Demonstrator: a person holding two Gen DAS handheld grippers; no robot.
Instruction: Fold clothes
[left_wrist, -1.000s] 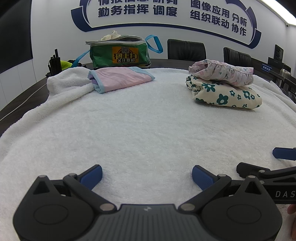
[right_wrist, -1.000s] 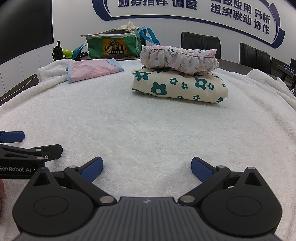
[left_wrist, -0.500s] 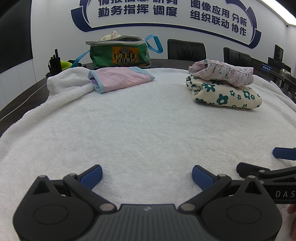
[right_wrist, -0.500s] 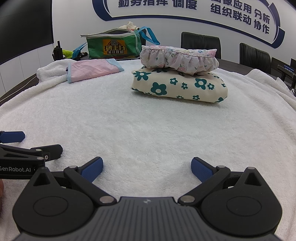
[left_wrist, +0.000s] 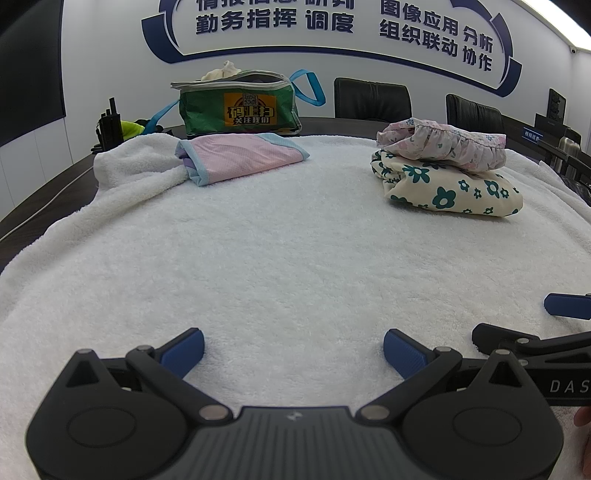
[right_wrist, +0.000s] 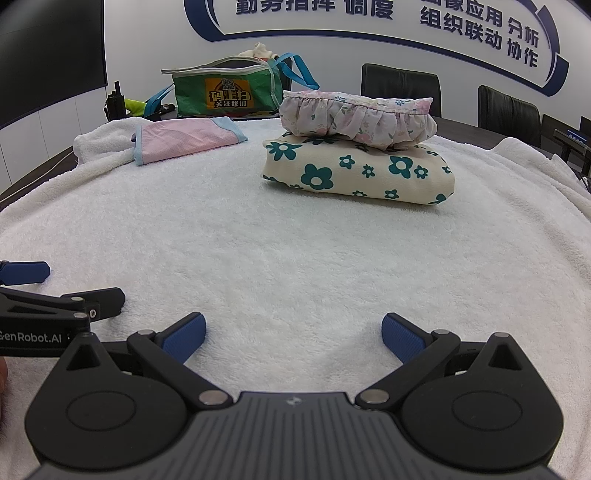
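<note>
Nearest the lens, left gripper low over the white towel, jaws spread wide with nothing between the blue pads. Same for the right gripper: jaws apart, empty, resting just above the pile of the towel. Side by side, close together, each tool's blue tip showing at the edge of the other's view. Bare towel through the middle ground, draped over a dark bench visible along the left edge.

Farther back on the right, a folded cream garment with teal flowers, lying flat on the towel, and stacked directly on it a folded ruffled floral piece in pale pink. Farther back on the left, well apart from that stack, a folded pink cloth with light blue trim, touching a bunched-up corner of the towel. Behind it, a green bag with blue handles and a yellow label, unzipped, something pale poking out the top. At the rear, black chairs against a white wall with blue lettering.
</note>
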